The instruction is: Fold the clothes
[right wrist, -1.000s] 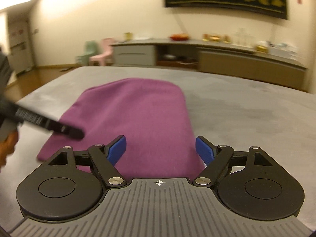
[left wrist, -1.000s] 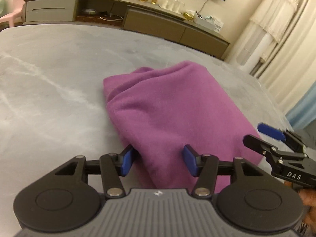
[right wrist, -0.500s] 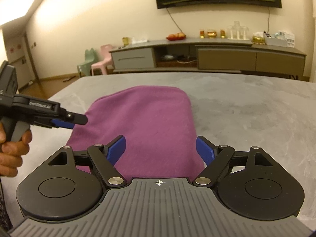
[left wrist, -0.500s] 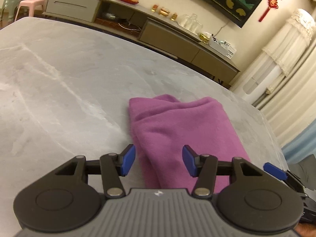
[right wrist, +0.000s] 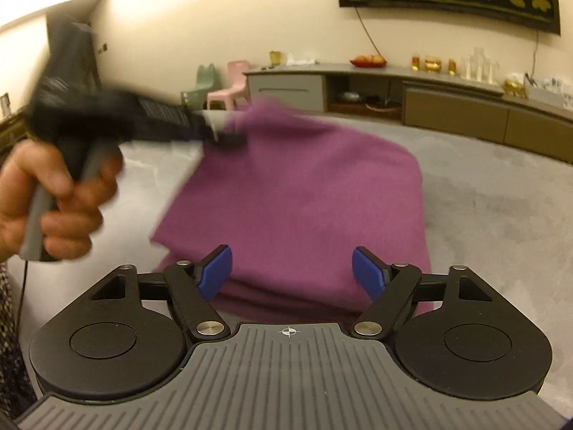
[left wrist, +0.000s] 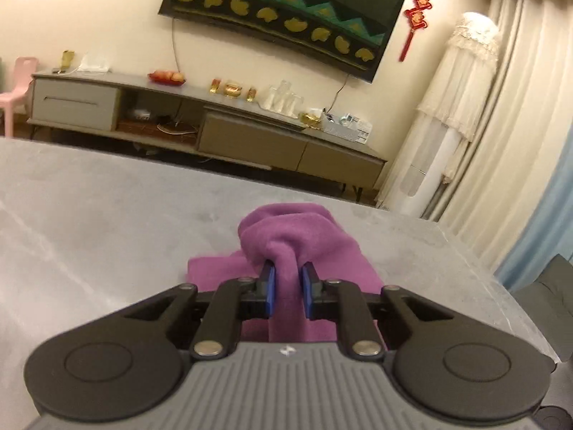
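A purple folded garment lies on the grey table. My left gripper is shut on a bunched edge of the garment and lifts it off the table; in the right wrist view the left gripper shows blurred, holding the garment's left edge raised. My right gripper is open and empty, its blue pads either side of the garment's near end, just above it.
A long grey sideboard with glasses and small items stands against the far wall. White curtains hang at the right. Small pink and green chairs stand at the far left. The table's right edge is close.
My left gripper has shut on the garment's left edge and lifted it up. The right gripper has stayed open over the near end.
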`<state>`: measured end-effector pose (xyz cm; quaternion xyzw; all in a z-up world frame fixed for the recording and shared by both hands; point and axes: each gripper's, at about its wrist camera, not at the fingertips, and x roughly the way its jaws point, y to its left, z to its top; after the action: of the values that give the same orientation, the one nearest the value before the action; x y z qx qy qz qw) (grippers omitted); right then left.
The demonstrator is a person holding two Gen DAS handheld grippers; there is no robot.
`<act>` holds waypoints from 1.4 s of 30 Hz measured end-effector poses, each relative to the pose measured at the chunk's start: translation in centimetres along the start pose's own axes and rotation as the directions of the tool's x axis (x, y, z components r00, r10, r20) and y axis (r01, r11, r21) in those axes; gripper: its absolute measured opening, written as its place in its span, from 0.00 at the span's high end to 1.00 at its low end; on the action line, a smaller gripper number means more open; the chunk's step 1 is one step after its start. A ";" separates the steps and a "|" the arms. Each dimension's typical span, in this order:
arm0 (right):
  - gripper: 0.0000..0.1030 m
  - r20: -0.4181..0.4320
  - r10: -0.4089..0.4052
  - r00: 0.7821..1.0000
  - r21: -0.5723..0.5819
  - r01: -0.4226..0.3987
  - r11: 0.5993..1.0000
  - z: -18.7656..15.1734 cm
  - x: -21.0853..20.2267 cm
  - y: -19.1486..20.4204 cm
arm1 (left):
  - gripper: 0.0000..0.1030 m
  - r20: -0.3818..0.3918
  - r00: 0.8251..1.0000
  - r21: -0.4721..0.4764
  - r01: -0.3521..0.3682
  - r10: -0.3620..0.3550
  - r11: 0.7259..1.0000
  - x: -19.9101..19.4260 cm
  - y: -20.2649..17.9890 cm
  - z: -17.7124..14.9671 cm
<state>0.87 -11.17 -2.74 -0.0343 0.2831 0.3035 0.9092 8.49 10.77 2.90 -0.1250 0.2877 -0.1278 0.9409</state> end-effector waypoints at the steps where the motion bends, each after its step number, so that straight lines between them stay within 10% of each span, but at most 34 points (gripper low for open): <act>1: 0.26 -0.005 -0.006 1.000 0.008 0.006 1.000 -0.1 0.2 -0.2 | 0.84 -0.029 1.000 -0.020 0.000 0.000 1.000 0.8 0.9 0.0; 4: 0.26 -0.024 -0.017 1.000 0.018 0.017 1.000 -0.4 1.0 -0.7 | 0.77 -0.130 0.991 -0.178 0.020 -0.044 0.984 3.3 4.2 -0.7; 8: 0.26 -0.022 -0.033 0.999 -0.009 0.033 0.999 -0.4 1.0 -0.3 | 0.52 -0.082 0.990 -0.192 0.094 -0.111 0.977 2.4 3.5 0.3; 12: 0.26 -0.014 -0.049 0.999 -0.008 0.049 0.999 -0.3 0.7 -0.5 | 0.74 -0.138 0.989 -0.188 0.026 -0.053 0.982 4.2 4.4 0.0; 19: 0.29 0.012 -0.132 0.991 -0.068 0.133 0.989 -0.1 0.5 0.1 | 0.64 -0.140 0.984 -0.191 0.082 -0.110 0.978 4.4 3.8 1.2; 27: 0.30 0.069 -0.001 0.998 -0.416 0.030 0.909 -0.4 2.1 10.4 | 0.56 -0.206 0.971 -0.200 0.083 -0.125 0.976 6.0 4.9 1.4; 30: 0.41 0.043 -0.030 0.999 -0.510 0.048 0.859 -0.5 5.2 12.8 | 0.52 -0.222 0.966 -0.167 0.096 -0.133 0.981 6.5 4.7 1.5; 33: 0.86 0.020 -0.084 0.996 -0.497 0.083 0.864 0.7 7.4 13.2 | 0.64 -0.192 0.975 -0.124 0.087 -0.110 0.988 6.7 4.5 2.2; 42: 0.91 -0.084 -0.033 0.996 -0.400 -0.004 0.916 0.7 6.4 11.0 | 0.61 -0.214 0.977 -0.138 -0.012 -0.018 0.990 10.1 6.7 2.0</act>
<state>-0.89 1.33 -4.40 -0.2350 0.2550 0.3464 0.8717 18.86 14.26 -2.72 -0.1756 0.3956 -0.1217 0.8932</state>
